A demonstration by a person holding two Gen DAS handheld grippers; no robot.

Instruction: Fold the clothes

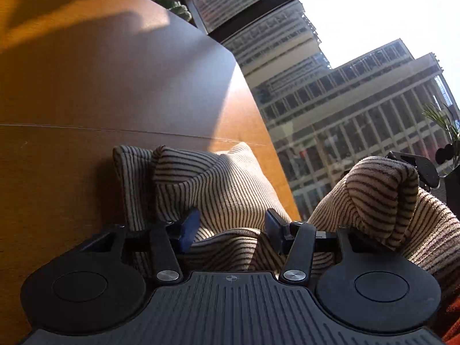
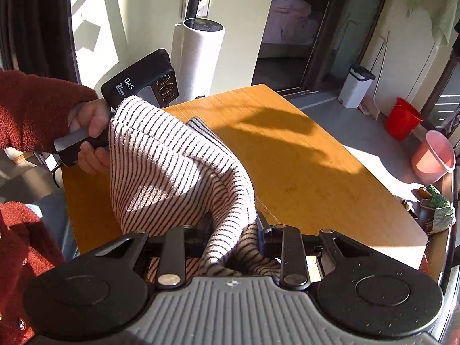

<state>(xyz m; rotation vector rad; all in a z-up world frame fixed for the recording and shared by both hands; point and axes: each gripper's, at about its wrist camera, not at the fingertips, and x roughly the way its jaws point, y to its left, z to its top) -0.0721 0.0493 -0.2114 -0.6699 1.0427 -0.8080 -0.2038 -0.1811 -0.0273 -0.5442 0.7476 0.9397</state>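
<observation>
Left wrist view shows my left gripper (image 1: 228,227) with its blue fingers (image 1: 188,228) part-way apart and the striped knit garment (image 1: 218,184) bunched between them; the cloth fills the gap, so I judge it held there, though I cannot see how firmly. Ahead of the fingers the garment rests on the wooden surface (image 1: 86,86) near its edge, and to their right a second fold rises and drapes over the other gripper.

On the right wrist view, my right gripper (image 2: 233,230) has its fingers closed around a thick fold of the same garment (image 2: 161,166), which sweeps up and left to the left gripper's body, held in the person's left hand (image 2: 92,132).

The risks, as I read them: the knit is thick and doubled, so either grasp could slip and drop its end. Because the cloth hangs slack between the two grippers, it may fold unevenly when laid down. It also sits near the surface's edge, so a loose end could slide off.
</observation>
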